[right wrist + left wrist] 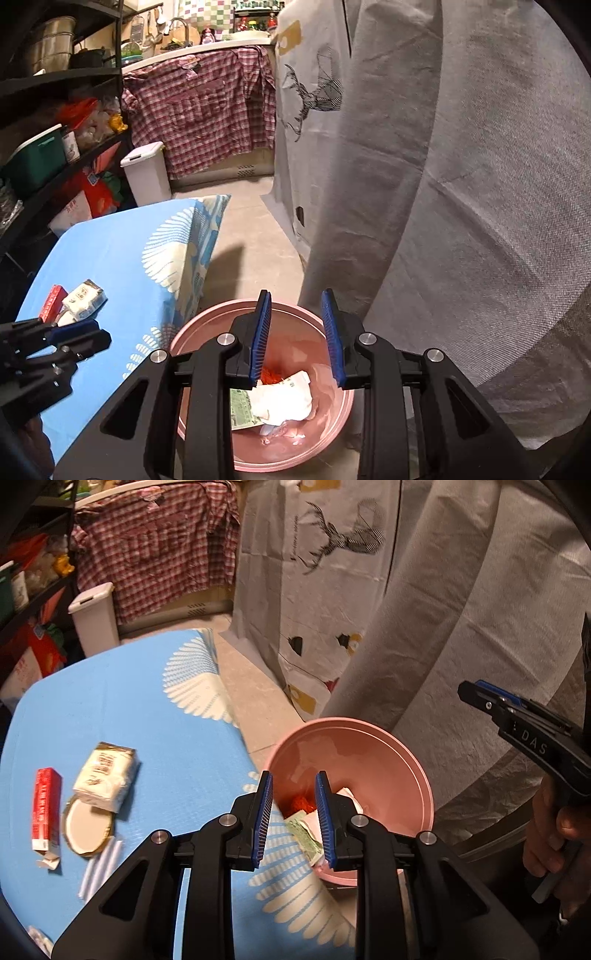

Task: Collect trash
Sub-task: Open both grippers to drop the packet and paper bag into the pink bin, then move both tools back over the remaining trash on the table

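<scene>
Left wrist view, left to right: red box [46,808], white packet [106,779], round lid [86,825] on blue mat [129,709]; left gripper [293,812] wide open, empty, over mat edge. Pink bin [388,760] beyond, holding trash. Right gripper [295,338] open, empty, above bin.

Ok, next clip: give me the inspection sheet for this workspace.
Surface: blue patterned table.
Job's things: pink bin on the floor holds crumpled papers; red box, white packet, round lid, white straws lie on the table.
Clutter: nothing seen.
Grippers: left gripper and right gripper open, empty, above the bin.
Cables: nothing seen.
Surroundings: white lidded bin, plaid shirt, grey cloth, shelves.
</scene>
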Available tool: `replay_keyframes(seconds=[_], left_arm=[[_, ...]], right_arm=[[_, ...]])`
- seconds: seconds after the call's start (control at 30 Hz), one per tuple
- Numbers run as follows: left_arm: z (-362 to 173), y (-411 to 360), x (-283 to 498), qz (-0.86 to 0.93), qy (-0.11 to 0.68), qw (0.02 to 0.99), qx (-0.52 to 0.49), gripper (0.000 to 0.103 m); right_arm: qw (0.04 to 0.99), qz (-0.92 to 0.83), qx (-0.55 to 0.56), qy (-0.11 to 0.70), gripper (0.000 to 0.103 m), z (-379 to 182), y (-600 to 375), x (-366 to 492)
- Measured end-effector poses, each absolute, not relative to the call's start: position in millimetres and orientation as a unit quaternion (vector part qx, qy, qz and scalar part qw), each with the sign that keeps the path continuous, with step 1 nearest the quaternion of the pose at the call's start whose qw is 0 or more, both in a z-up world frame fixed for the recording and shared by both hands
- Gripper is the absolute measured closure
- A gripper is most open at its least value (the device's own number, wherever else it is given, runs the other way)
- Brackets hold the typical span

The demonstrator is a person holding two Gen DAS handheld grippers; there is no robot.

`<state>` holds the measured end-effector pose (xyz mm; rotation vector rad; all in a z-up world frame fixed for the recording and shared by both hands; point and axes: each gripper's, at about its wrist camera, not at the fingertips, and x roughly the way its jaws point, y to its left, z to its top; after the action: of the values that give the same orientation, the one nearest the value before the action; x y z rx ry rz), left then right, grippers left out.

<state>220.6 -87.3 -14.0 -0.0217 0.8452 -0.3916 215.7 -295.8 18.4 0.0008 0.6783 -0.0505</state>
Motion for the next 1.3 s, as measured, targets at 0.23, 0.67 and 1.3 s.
replay_keyframes(seconds=[0.23,0.67,1.3], left_arm=[[6.6,-47.8,211.0,-0.164,0.384,0.909,-0.022,0.080],[34.0,64.6,183.0,-0.086,0.353,0.930,-0.058,0.080],[20.2,157.9,189.8,-0.003,0.367,0.925,-0.095,0.080]], right_arm=[[0.948,0.003,0.000,0.318,0.074,27.7,-278.6,204.4],[0.953,0.085,0.029,0.289,0.074,45.8,-217.4,190.0],[0.924,0.208,0.047,0.319,0.087,-2.1,-83.5,231.6]])
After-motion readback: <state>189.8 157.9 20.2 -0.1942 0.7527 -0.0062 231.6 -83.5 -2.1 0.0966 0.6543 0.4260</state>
